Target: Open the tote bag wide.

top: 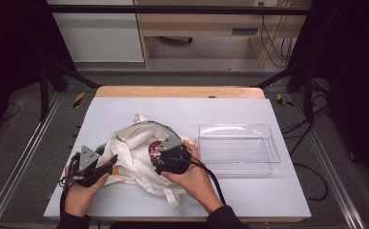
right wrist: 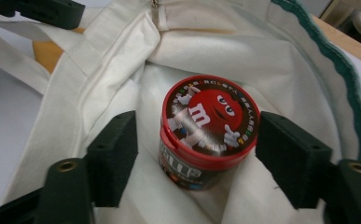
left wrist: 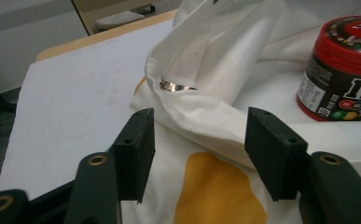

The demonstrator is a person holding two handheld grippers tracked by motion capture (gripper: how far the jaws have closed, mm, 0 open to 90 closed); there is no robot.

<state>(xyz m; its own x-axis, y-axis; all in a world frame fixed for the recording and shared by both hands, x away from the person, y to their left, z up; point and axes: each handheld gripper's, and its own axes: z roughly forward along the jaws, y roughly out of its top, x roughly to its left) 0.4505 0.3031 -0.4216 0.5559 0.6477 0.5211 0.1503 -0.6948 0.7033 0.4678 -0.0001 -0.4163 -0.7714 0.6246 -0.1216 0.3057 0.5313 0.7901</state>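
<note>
the work surface is a pale grey rectangular table top [top: 125, 107] with a wooden far edge. a crumpled white cotton tote bag [top: 134, 143] with a yellow printed patch and a green-trimmed mouth lies on it, left of centre. a round candy tub with a red lid and dark printed body [right wrist: 206, 133] stands upright inside the opened bag on the white lining; in the high view it shows as a red spot [top: 155, 148] at the bag mouth.

the right gripper [right wrist: 197, 154] is positioned over the bag mouth. its jaws stand apart on either side of the tub, with a gap visible on both sides; the pads do not press on it.

the left gripper [left wrist: 199, 154] is at the left edge of the bag. its jaws stand wide, with a fold of white cloth lying between them, ungripped. the tub [left wrist: 343, 70] is ahead and to the right of this gripper.

a clear rectangular plastic tray [top: 272, 143] sits to the right of the bag, apart from it.
</note>
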